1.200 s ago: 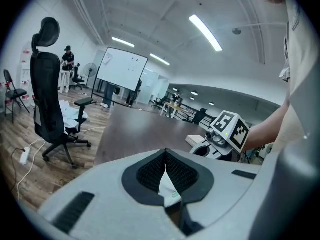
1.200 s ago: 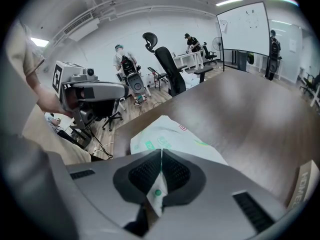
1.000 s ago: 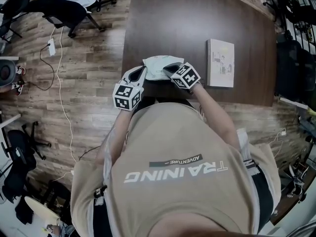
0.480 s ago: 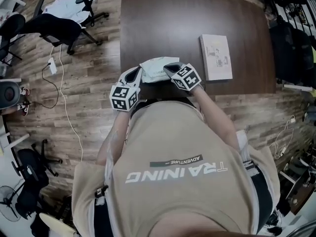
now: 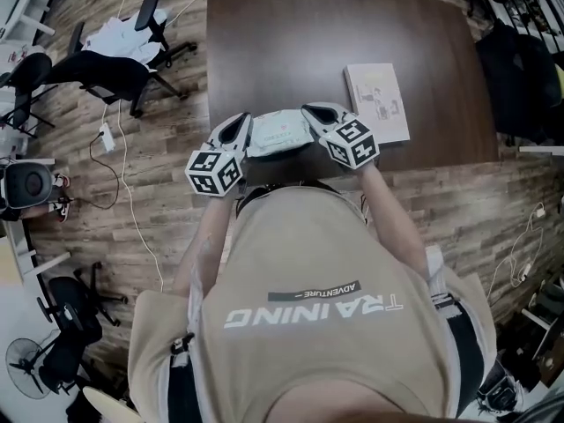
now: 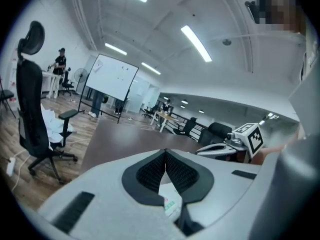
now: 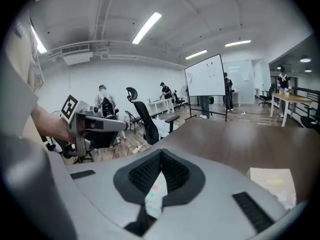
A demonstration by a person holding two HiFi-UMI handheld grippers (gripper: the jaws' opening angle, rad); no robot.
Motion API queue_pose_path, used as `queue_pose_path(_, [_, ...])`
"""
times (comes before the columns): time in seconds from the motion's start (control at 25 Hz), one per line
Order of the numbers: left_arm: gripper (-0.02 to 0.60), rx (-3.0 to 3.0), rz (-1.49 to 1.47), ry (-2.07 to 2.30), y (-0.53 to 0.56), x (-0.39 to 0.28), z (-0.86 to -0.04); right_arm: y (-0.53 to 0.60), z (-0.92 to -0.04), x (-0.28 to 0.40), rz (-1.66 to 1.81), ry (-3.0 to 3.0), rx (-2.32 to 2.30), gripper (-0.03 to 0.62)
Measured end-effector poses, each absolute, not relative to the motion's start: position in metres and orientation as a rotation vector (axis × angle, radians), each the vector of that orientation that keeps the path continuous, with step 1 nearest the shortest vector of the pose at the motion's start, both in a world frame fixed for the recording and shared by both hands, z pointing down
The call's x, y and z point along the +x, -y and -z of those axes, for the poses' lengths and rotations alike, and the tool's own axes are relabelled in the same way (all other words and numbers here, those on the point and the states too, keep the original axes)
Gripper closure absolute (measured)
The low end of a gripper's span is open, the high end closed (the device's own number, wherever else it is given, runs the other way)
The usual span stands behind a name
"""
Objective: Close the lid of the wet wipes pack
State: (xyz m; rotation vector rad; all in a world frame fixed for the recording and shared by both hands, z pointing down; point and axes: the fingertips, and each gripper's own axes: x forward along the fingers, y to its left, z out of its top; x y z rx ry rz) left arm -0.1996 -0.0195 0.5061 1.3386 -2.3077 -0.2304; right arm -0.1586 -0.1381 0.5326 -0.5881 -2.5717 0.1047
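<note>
Wet wipes pack: we see the wet wipes pack [image 5: 280,136] at the near edge of the tabletop [image 5: 335,33], toward that edge's left end, spanning the gap between our two tongs. We cannot tell whether it rests on the surface or hangs just above it.
Lid: too small in the head view for us to judge whether it is open or down.
Left tongs: our left tongs [image 6: 165,156] are pressed together at the tips and pinch the pack's left end. A white strip with green print shows between the ribbed pads [image 6: 149,173].
Right tongs: our right tongs [image 7: 161,156] are likewise closed on the pack's right end, with white wrapper bearing pink and green marks caught between the dark pads [image 7: 176,176].
Booklet: a pale booklet [image 5: 377,102] lies flat near the tabletop's near edge, just beside the right tongs and apart from the pack.
Surroundings: a black office chair [image 5: 115,73] stands on the wooden floor [image 5: 132,201] beyond the tabletop's left edge, and a whiteboard [image 6: 116,79] stands farther off.
</note>
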Motion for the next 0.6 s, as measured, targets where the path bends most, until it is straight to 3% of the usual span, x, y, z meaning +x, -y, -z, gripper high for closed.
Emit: queue_pose_path(0.6, [0.571, 1.418, 0.164, 2.528, 0.065, -0.211, -0.374, 0.203, -0.366, -0.158, -0.132, 2.988, -0.602, 0.580])
